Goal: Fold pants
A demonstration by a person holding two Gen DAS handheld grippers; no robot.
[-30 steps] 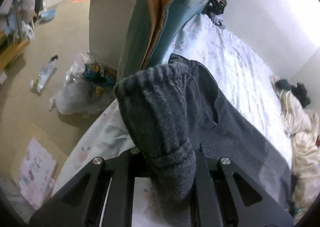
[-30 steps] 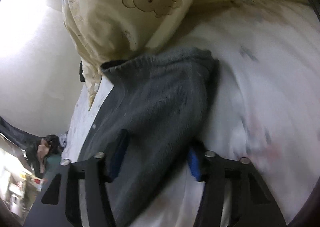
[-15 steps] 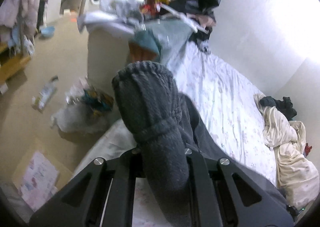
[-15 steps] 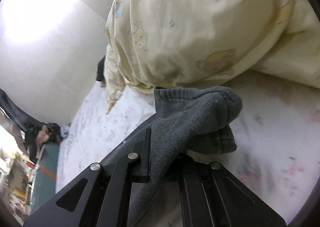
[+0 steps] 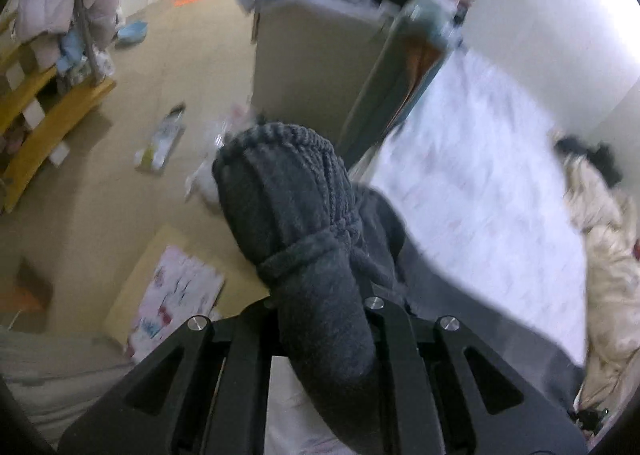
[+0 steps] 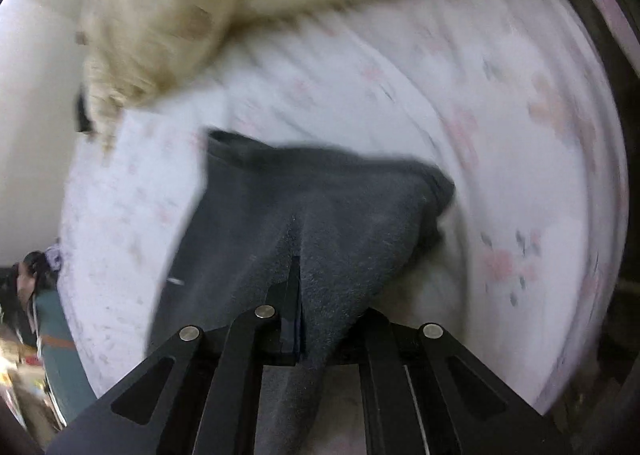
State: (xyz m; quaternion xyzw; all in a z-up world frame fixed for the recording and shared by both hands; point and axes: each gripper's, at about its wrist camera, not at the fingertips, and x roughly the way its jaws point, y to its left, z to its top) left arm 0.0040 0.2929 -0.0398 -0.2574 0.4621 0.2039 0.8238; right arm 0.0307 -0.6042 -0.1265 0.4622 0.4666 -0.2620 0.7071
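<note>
While both views blur, left claw (image 5: pixel 320 319) pinches the pants (image 5: pixel 296 223) cuff above the bed (image 5: pixel 472 159); right claw (image 6: pixel 316 319) pinches pants fabric near the blanket (image 6: pixel 168 23).

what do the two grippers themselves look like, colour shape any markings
Both look alike. The left gripper and the right gripper are matte black, built from flat angular plates with triangular cutouts and joined by round silver screw heads. The right one shows a thin dark blue pad edge inside its jaws. No cables, labels or sleeves are visible in either wrist view.
</note>
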